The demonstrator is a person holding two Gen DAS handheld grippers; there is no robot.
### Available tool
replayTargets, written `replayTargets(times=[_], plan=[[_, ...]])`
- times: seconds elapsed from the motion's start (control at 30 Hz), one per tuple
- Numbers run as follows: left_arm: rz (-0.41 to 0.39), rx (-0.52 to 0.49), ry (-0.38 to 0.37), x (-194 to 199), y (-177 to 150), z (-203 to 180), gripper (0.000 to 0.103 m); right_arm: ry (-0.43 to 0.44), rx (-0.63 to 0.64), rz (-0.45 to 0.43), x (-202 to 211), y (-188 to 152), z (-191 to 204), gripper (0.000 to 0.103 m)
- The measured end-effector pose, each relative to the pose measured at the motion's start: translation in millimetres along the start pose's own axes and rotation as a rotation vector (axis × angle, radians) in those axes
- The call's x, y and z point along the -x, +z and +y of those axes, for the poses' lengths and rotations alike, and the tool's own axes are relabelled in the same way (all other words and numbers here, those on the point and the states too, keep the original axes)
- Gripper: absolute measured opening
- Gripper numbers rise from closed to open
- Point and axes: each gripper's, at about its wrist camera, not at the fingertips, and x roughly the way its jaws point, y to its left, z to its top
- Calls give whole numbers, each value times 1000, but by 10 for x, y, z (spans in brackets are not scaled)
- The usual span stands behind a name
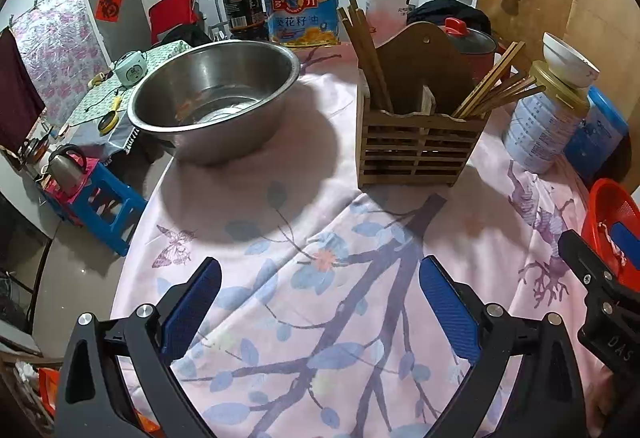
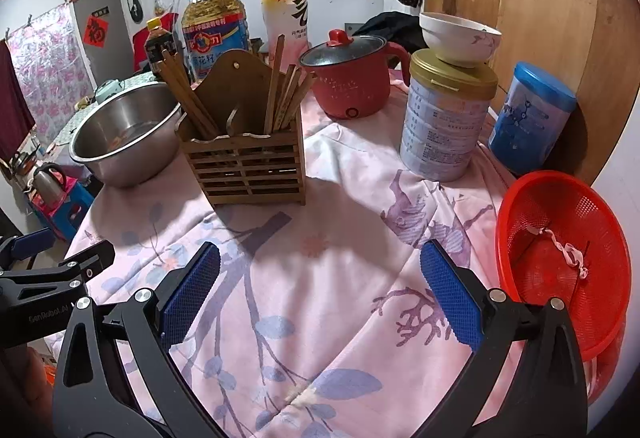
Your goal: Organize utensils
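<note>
The wooden utensil holder (image 1: pixel 418 141) stands upright on the floral tablecloth (image 1: pixel 320 298), with chopsticks in both compartments. The left bundle of chopsticks (image 1: pixel 366 53) leans toward 11 o'clock; the right bundle (image 1: pixel 496 85) fans out toward 2 o'clock, its long axis steeply tilted. From your left gripper (image 1: pixel 320 302) the holder lies at about 1 o'clock, well apart across bare cloth. From your right gripper (image 2: pixel 320 290) it lies at about 11 o'clock, also well apart. Neither arm looks clearly nearer. Both grippers hover over the cloth with their blue pads spread wide and nothing between them. A steel bowl (image 1: pixel 216 97) sits just beside the holder at its 9 o'clock; whether any utensil lies in it is unclear. A tin with a white bowl on top (image 2: pixel 448 117) stands at the holder's 3 o'clock. A red basket (image 2: pixel 560 266) sits near your right gripper at 3 o'clock.
</note>
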Motion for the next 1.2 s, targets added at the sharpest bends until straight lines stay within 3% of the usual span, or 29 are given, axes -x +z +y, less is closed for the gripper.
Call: replayTargets(times=[1.2], plan=[[-45, 0, -49, -58, 105, 13, 97, -33, 8, 10, -98, 37, 48, 97]])
